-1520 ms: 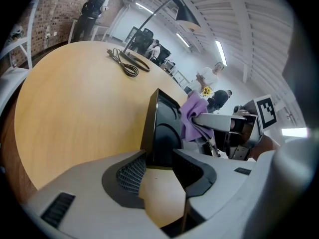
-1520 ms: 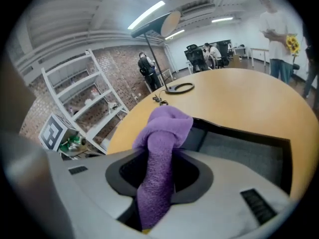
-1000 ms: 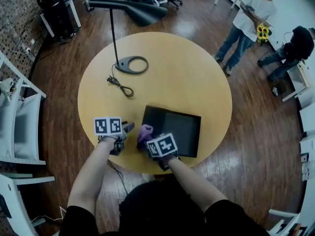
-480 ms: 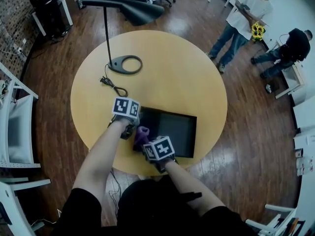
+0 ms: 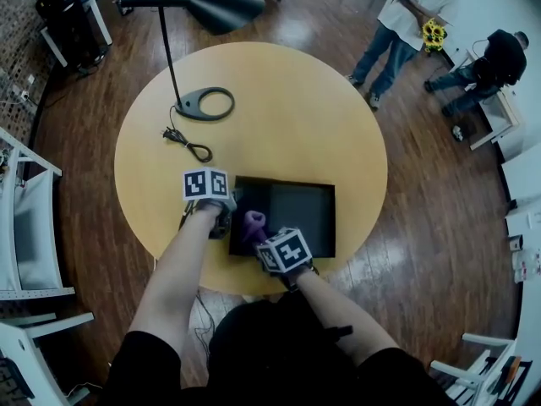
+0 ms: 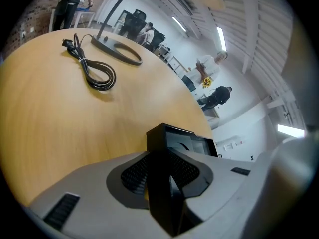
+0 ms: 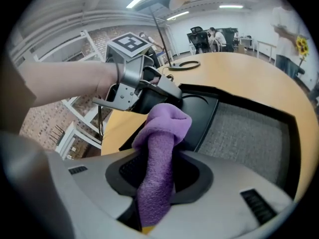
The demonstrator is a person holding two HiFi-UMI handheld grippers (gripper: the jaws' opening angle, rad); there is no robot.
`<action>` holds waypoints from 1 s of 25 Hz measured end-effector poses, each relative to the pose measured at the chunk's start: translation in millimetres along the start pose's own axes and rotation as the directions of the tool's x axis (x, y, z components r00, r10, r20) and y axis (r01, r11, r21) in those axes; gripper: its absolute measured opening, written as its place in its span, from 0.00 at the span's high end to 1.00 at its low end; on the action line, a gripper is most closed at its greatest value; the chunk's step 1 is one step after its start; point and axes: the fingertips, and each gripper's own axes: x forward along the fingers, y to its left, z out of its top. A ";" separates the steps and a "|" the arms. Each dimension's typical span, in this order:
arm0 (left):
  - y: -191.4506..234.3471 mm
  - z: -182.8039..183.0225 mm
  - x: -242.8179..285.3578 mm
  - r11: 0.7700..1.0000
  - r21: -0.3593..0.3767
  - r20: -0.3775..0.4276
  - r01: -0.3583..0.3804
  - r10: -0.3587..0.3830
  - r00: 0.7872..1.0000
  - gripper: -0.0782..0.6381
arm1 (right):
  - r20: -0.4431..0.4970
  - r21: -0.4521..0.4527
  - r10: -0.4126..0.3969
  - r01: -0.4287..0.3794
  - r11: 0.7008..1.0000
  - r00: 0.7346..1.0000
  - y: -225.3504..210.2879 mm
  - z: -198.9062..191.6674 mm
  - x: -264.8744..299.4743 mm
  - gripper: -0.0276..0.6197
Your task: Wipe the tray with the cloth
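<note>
A black rectangular tray [image 5: 296, 214] lies near the front of the round table. My left gripper [image 5: 221, 221] is at the tray's near left corner. In the left gripper view its jaws have just been closing, and now the gripper [image 6: 162, 180] is shut on the tray's black rim [image 6: 160, 139]. My right gripper [image 5: 260, 237] is shut on a purple cloth [image 5: 253, 223], whose bunched end hangs over the tray's left part. In the right gripper view the cloth [image 7: 159, 148] stands up between the jaws, with the tray's grey floor [image 7: 249, 131] beyond and the left gripper's body [image 7: 130, 86] close by.
A black lamp base [image 5: 203, 104] with a thin pole and a coiled cable [image 5: 188, 145] sits on the yellow table [image 5: 338, 108] at the far left. White frames [image 5: 34, 227] stand left of the table. People [image 5: 397, 19] stand on the wooden floor at the back right.
My left gripper moved right from the bare table to the tray's left corner and closed on its rim. The right gripper with the cloth shifted slightly.
</note>
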 end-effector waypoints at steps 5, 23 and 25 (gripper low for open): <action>-0.8 0.8 2.8 1.000 0.014 0.014 -0.007 0.007 1.000 0.74 | 0.013 0.063 -0.023 0.022 0.998 1.000 -22.8 -6.2 -12.4 0.76; 0.8 4.0 -11.6 0.999 0.036 0.155 -0.004 -0.002 0.988 0.74 | 0.293 0.213 -0.088 0.025 0.977 0.952 -111.0 5.6 -100.6 0.76; -2.4 10.4 -27.0 0.999 0.032 0.223 0.018 -0.025 0.974 0.74 | 0.323 0.211 -0.118 0.050 0.976 0.939 -128.9 9.8 -118.7 0.76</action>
